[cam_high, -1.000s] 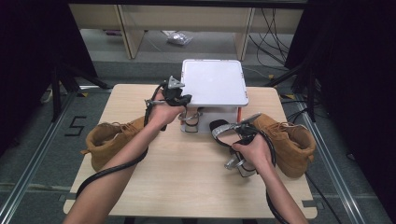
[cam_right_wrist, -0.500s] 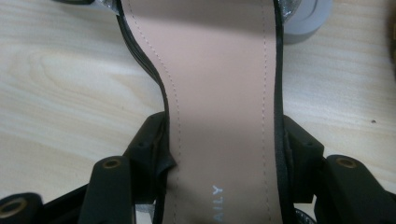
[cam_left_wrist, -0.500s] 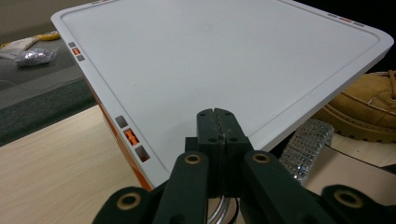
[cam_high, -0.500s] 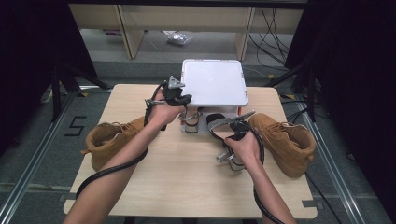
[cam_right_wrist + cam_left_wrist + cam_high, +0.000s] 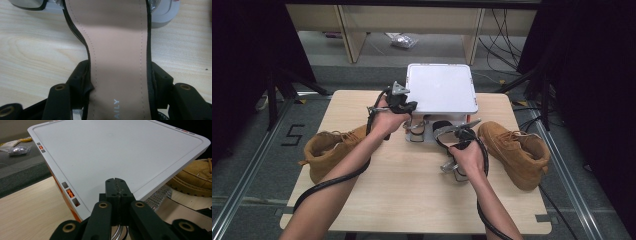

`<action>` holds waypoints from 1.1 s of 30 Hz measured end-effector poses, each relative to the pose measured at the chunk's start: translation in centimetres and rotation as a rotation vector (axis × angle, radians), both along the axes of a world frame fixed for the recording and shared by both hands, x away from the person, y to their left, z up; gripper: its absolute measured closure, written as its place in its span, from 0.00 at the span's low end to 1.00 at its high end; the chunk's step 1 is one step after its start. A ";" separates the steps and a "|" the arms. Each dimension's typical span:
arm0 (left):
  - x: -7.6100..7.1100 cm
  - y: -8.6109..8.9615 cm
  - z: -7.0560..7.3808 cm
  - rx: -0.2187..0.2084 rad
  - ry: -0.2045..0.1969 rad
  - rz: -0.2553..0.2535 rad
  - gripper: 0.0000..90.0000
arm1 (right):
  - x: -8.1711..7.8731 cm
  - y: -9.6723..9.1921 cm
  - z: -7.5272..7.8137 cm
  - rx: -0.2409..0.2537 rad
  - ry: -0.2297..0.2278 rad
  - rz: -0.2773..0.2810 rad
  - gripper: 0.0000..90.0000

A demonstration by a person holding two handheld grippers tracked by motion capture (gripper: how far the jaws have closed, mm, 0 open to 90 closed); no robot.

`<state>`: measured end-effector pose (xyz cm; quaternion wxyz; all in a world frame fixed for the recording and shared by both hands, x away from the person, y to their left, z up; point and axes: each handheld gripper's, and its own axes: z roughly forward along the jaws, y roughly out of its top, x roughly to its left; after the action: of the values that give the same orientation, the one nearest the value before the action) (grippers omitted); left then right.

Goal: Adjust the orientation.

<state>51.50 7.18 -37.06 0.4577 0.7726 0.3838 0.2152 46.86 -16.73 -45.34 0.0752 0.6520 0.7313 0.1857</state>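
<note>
The sandal (image 5: pixel 120 62) is gripped across its footbed by the right gripper (image 5: pixel 120 82), whose jaws are pressed against the black edges on either side. A pinkish-beige insole with stitched borders and part of a printed word is seen in the right gripper view, the shoe running away from the jaws over the table (image 5: pixel 32 50). In the high view the sandal (image 5: pixel 443 127) lies just in front of the box (image 5: pixel 441 90), its far end close to the box's near edge, with the right gripper (image 5: pixel 457 150) on its near part.

The left gripper (image 5: pixel 116 192) is seen with its jaws pressed together and nothing between them. It is held at the near left corner of the box (image 5: pixel 112 152), the tips lying over the white lid's rim; whether they rest on the lid cannot be settled from this angle. In the high view the left gripper (image 5: pixel 404 111) sits by that same corner.

The box is white-lidded with orange sides and stands at the far middle of the table (image 5: pixel 412 195). A shiny clear item (image 5: pixel 160 196), possibly packaging, lies under the box's near edge. One tan boot (image 5: pixel 334 150) lies left of the box and nearer the person, beneath the left forearm. A second tan boot (image 5: pixel 514 152) lies right of the box, just beside the right hand.
</note>
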 end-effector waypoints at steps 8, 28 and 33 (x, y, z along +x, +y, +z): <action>0.0 0.0 0.0 0.003 0.002 0.001 0.99 | 0.3 0.5 -0.4 -0.009 0.013 -0.025 0.49; 0.0 0.0 0.0 0.005 -0.002 -0.001 0.99 | 0.6 0.9 -1.3 -0.029 0.050 -0.068 0.45; 0.0 -0.1 0.1 0.009 -0.001 0.002 0.99 | 0.0 0.6 0.7 -0.012 -0.010 -0.042 0.40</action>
<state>51.46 7.08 -37.01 0.4542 0.7741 0.3833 0.2180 46.86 -16.17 -44.67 0.0865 0.6656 0.7183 0.1830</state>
